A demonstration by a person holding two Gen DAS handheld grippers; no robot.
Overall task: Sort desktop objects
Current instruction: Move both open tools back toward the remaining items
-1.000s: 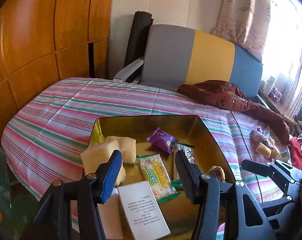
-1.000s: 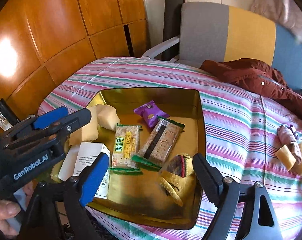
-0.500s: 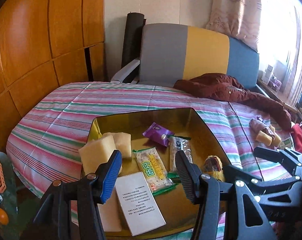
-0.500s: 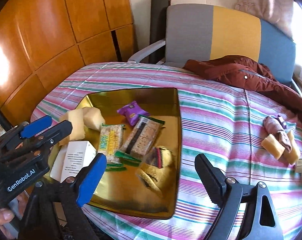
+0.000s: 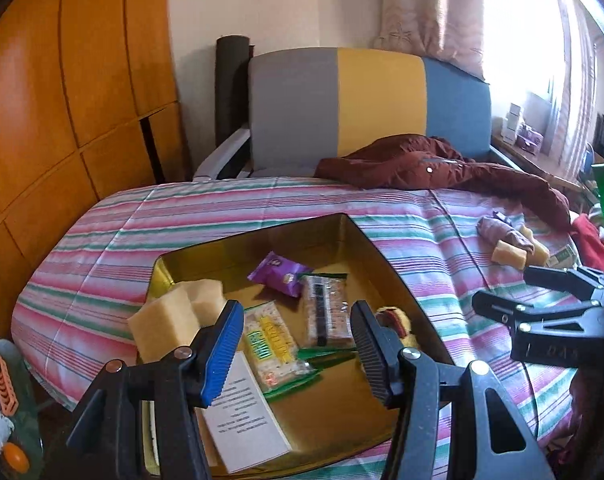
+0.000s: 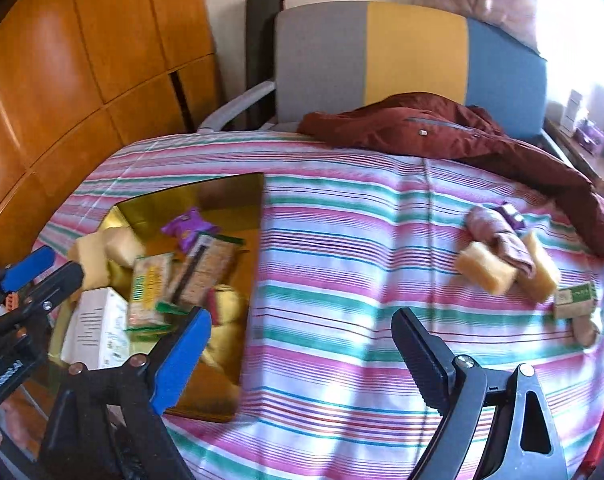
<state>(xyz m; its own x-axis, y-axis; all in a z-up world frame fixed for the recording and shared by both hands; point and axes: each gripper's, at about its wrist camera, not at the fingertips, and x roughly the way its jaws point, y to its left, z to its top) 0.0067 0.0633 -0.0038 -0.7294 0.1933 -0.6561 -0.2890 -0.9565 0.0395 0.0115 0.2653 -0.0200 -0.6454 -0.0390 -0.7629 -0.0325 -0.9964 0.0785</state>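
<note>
A gold tray (image 5: 342,224) on the striped cloth holds two yellow sponges (image 5: 165,320), a purple snack packet (image 5: 279,274), two cracker packets (image 5: 267,344), a white box (image 5: 245,412) and a yellow plush piece (image 5: 394,318). My left gripper (image 5: 297,320) hovers open above the tray's near side, with nothing between its fingers. My right gripper (image 6: 302,320) is over bare cloth to the right of the tray (image 6: 257,208); its jaws are opening and nothing is between them. Farther right lie a rolled pinkish cloth (image 6: 498,236), a sponge (image 6: 486,268) and a small green-labelled box (image 6: 574,300).
A dark red jacket (image 6: 442,132) sprawls over the table's far edge, in front of a grey, yellow and blue chair (image 6: 402,48). Wooden panels (image 5: 61,100) line the left wall. A red cloth (image 5: 588,236) lies at the far right edge. Striped cloth separates the tray and the right-hand pile.
The right gripper has swung right, off the tray and over the striped cloth, and its jaws have spread wider. The left gripper has shifted and rolled slightly, still over the tray.
</note>
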